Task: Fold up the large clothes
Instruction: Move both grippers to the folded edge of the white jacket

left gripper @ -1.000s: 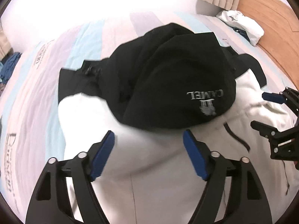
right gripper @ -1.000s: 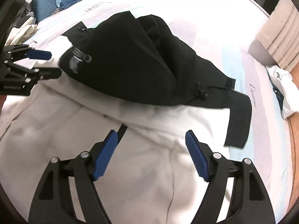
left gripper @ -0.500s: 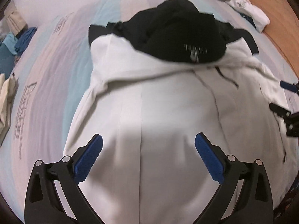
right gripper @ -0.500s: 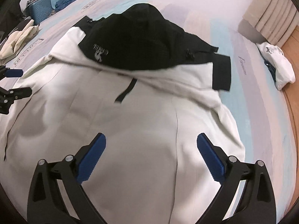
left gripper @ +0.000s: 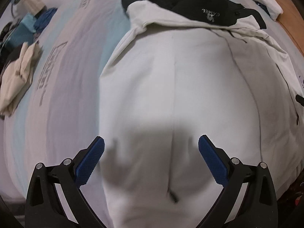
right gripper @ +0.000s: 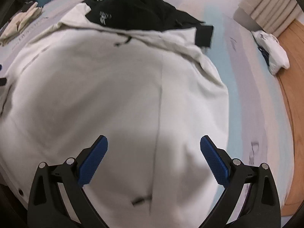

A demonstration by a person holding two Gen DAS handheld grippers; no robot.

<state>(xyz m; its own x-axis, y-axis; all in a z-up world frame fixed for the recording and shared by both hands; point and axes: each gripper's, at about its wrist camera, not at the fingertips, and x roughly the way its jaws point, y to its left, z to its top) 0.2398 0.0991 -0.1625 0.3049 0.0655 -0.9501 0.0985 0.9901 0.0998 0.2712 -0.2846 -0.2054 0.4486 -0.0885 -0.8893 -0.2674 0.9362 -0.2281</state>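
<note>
Across the bed, the white jacket lies flat, black hood folded onto its far end. Left gripper and right gripper hang above its near hem, jaws just spread wide, empty, apparently positioned for the next fold.

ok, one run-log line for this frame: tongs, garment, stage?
left tongs: open, empty | right tongs: open, empty | white jacket: flat on bed, black hood at far end | stage: over hem, no grasp
</note>
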